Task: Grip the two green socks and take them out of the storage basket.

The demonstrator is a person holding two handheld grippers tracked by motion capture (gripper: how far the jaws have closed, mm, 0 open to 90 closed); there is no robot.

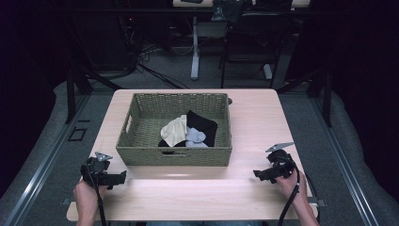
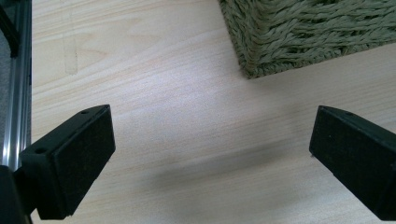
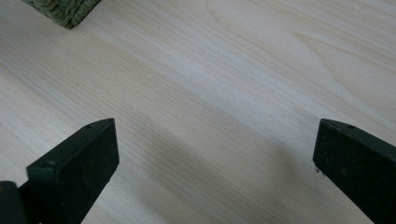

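Near edge of table (image 1: 254,117): both my grippers, left (image 1: 123,177) and right (image 1: 256,174), jaws wide, empty | step: pre-reach | next: go for what look like socks (image 1: 188,132) in basket (image 1: 174,156).

Dim surroundings, table (image 1: 254,127) brightly lit from above; soft shadows, slight blur.

Right gripper (image 3: 215,163) gapes above table (image 3: 224,84); probably basket (image 3: 65,10) corner.

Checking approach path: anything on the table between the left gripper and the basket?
Nothing: bare table between the open left gripper and the basket, per left gripper view.
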